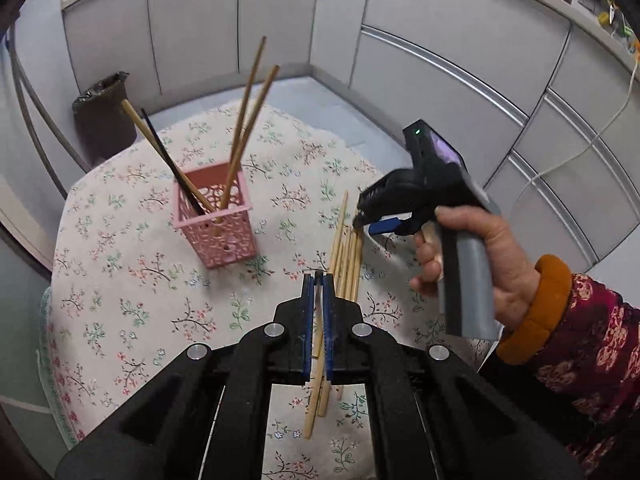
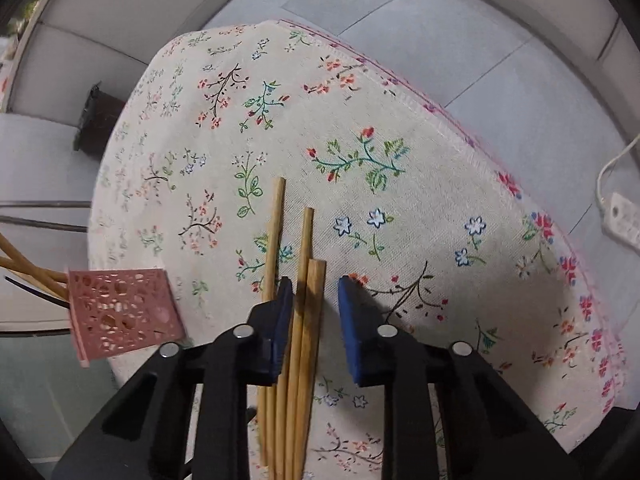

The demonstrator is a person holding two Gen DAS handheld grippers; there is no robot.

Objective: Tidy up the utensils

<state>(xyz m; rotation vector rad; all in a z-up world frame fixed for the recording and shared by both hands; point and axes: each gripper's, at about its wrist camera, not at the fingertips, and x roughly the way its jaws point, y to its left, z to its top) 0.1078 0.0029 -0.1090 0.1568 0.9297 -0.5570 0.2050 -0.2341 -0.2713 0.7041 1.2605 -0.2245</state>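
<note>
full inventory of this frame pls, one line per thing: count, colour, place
holder: 1, pink perforated, upright on the cloth, left of the loose pile
chopsticks in holder: 4 (3 tan, 1 black), leaning out of the top
loose chopsticks: several, tan, flat on the cloth, side by side
tablecloth: 1, cream floral, covering the table
bin: 1, dark with black liner, on the floor beyond the table
power strip: 1, white, on the floor at right
left tongs: nearly closed, no grip visible, above the near end of the pile
right tongs: open, straddling the far end of the pile
right hand: 1, gripping the grey handle
</note>
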